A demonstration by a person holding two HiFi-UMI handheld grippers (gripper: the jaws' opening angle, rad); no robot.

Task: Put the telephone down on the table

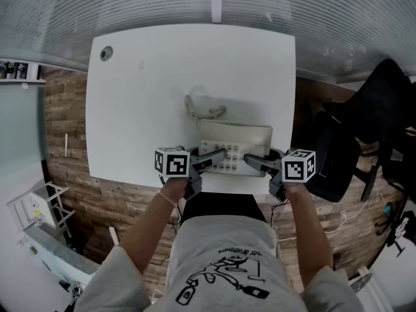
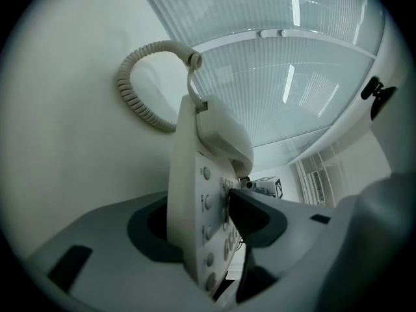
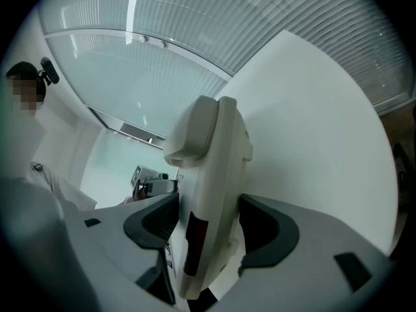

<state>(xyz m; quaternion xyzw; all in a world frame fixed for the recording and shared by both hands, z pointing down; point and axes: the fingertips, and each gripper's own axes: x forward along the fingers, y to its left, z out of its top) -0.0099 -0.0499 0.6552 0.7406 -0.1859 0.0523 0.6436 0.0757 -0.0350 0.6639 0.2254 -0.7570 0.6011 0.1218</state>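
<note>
Watching both ends: left tool (image 1: 218,155) pinching the telephone (image 1: 235,140) at its 9 o'clock end, one pad on the keypad face, one on the underside. Coiled cord (image 1: 194,107) lies slack on the bench (image 1: 136,103) at the telephone's 11 o'clock. Telephone is over the bench's 6 o'clock edge; can't tell if its base touches. Right tool (image 1: 257,164) clamped on the 3 o'clock end. My read: rigid plastic shell, lightish, smooth so slip-prone. Handset (image 2: 224,132) just rests in its cradle, so keep it level. Hold the base's side edges, never handset or cord.
</note>
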